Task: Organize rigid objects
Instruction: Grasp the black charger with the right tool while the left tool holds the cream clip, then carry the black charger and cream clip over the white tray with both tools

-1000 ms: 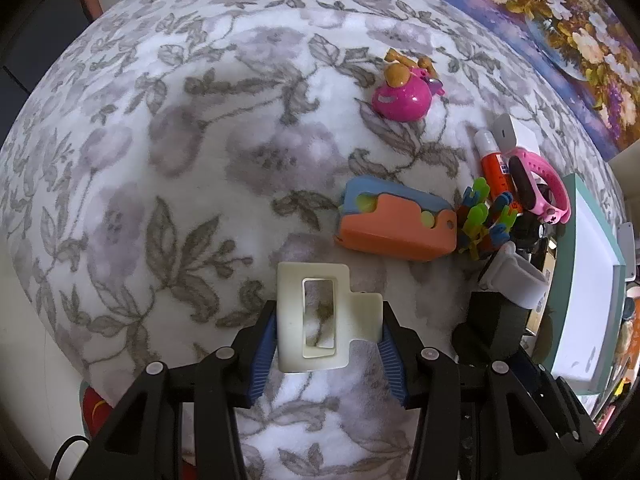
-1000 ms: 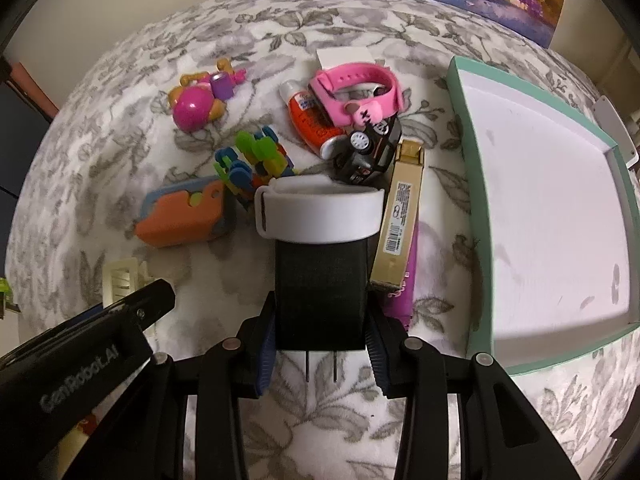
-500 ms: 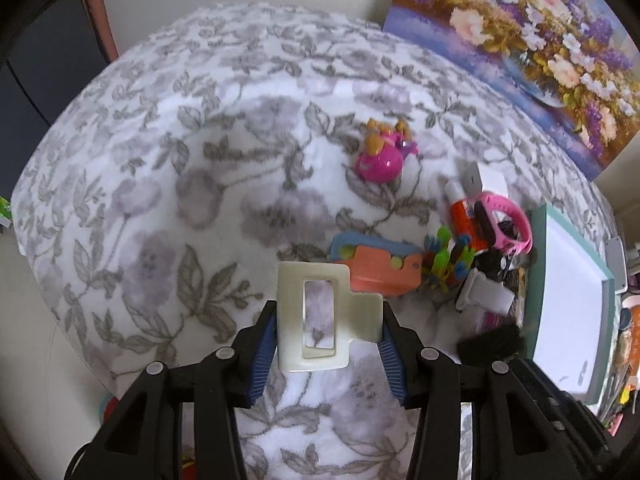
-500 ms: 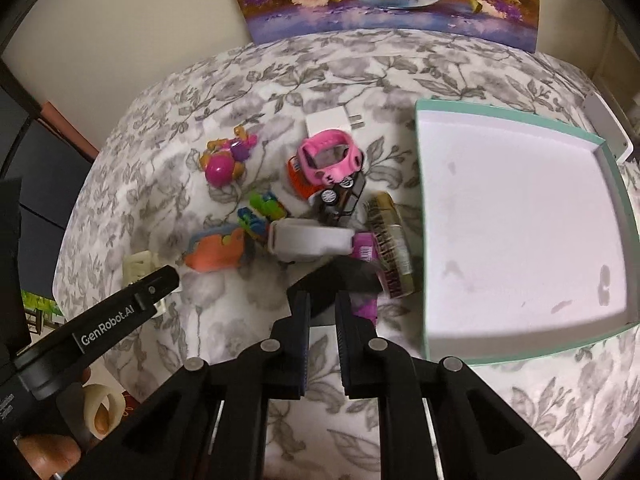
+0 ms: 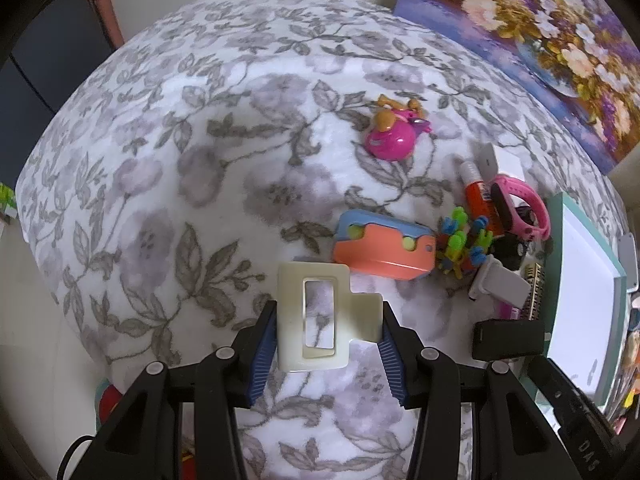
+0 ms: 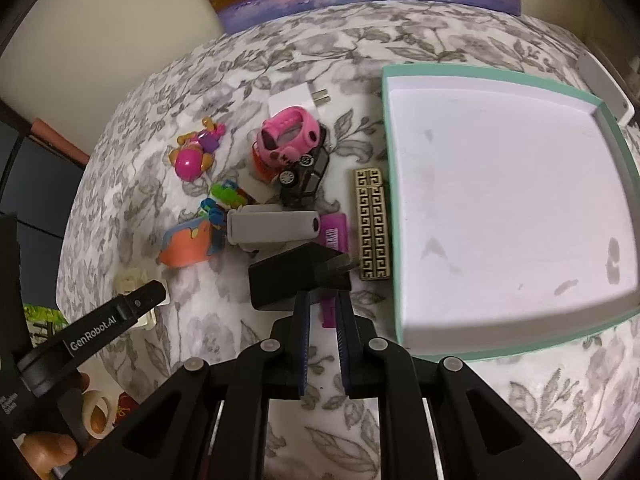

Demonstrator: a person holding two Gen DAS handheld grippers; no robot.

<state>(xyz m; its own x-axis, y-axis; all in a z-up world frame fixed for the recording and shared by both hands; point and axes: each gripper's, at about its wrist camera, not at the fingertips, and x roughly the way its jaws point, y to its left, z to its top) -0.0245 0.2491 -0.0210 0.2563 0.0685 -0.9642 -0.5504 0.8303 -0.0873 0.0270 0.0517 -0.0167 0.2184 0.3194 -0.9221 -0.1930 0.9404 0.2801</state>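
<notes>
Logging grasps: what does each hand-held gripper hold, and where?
Left hand-held gripper: cream clip, by its sides. Right hand-held gripper: black adapter, by its prong end.

A white fleece blanket printed with grey leaves and pale lilac flowers (image 5: 224,184) covers everything. The rectangular cream plastic clip (image 5: 320,316) sits between blue ribbed pads (image 5: 262,346). The shallow tray (image 6: 390,200) is mint-rimmed, white inside. The slim box (image 6: 372,224) carries a gold-and-black key pattern; the round toy (image 5: 390,142) is magenta.

One teal tray (image 6: 608,336), two pink toys (image 6: 191,160), one toy car (image 6: 306,174), two power adapters (image 6: 294,102).
</notes>
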